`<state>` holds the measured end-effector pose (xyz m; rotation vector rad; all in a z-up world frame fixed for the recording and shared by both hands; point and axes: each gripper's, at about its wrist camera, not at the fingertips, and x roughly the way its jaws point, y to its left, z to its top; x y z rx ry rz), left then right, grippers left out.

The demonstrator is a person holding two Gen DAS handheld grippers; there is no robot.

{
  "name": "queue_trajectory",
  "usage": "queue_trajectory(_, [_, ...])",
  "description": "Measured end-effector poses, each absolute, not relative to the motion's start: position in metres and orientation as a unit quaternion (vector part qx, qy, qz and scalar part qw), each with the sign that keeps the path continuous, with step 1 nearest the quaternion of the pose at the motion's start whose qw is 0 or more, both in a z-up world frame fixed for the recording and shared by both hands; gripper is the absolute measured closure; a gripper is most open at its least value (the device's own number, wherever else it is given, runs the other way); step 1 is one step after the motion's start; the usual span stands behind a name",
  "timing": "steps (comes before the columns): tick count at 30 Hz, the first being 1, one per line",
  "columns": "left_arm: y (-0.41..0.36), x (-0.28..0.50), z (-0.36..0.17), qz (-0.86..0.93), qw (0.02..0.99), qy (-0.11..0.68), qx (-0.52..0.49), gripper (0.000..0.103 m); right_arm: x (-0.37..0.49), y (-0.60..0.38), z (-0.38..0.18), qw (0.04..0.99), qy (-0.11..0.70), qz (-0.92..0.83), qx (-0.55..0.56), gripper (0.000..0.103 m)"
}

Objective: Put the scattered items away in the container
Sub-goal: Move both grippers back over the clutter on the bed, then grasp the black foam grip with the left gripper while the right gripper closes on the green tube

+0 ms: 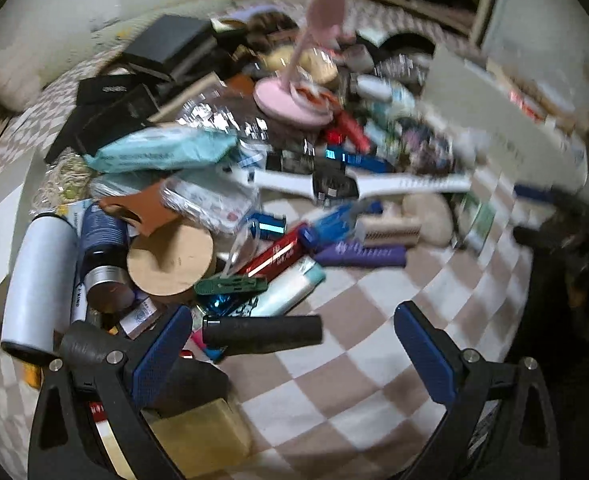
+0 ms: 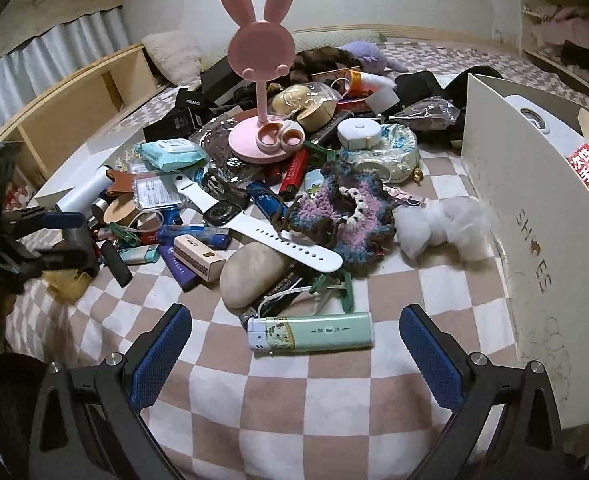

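On the checkered bed point(image 2: 278, 408), a heap of small items lies scattered, with a white box point(image 2: 534, 248) standing at the right as the container; a few things already sit inside it. Nearest the right gripper point(image 2: 294, 356) is a green lighter point(image 2: 314, 336), lying flat just ahead of the fingertips and between them, apart from the pile's near edge. Its long axis runs left to right, straight across the line of the fingers, so the pads would meet its ends, not its sides. The jaws stand wide apart with nothing held.

Farther left, the left gripper point(image 1: 294, 352) hovers over the pile's left edge, jaws also spread and empty. A black cylinder point(image 1: 262, 334) lies just beyond its left finger point(image 1: 162, 356), long axis left to right too, reaching partway into the gap. That view is blurred, so finer contact is hard to judge.

By my reading, the right gripper is the better placed: the lighter is isolated, close, and the box is on that same side. Taking it probably calls for a turn of the wrist so the pads close across its narrow width.
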<state>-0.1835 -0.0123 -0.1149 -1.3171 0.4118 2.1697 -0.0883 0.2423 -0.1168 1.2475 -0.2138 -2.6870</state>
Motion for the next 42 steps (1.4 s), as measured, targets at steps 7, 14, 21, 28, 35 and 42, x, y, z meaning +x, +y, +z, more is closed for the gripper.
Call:
queue_trajectory(7, [-0.011, -0.196, -0.146, 0.787, 0.267, 0.187, -0.523, 0.002, -0.087, 0.240, -0.122, 0.085, -0.075, -0.904, 0.411, 0.000])
queue_trajectory(14, [-0.008, -0.194, -0.158, 0.787, 0.239, 0.202, -0.531, 0.002, -0.094, 0.236, -0.134, 0.079, -0.061, -0.896, 0.432, 0.000])
queue_trajectory(21, [-0.012, -0.193, -0.153, 0.804, 0.222, 0.187, -0.519, 0.021, -0.096, 0.233, -0.140, 0.073, -0.051, -0.891, 0.445, 0.000])
queue_trajectory(28, [-0.024, -0.183, -0.149, 0.804, 0.230, 0.182, -0.517, 0.021, -0.097, 0.232, -0.144, 0.069, -0.046, -0.888, 0.452, 0.000])
queue_trajectory(35, [-0.031, -0.176, -0.144, 0.801, 0.248, 0.167, -0.519, 0.021, -0.102, 0.231, -0.151, 0.075, -0.048, -0.880, 0.466, 0.000])
queue_trajectory(42, [-0.026, -0.177, -0.146, 0.795, 0.247, 0.178, -0.524, 0.021, -0.103, 0.228, -0.153, 0.078, -0.044, -0.878, 0.471, 0.000])
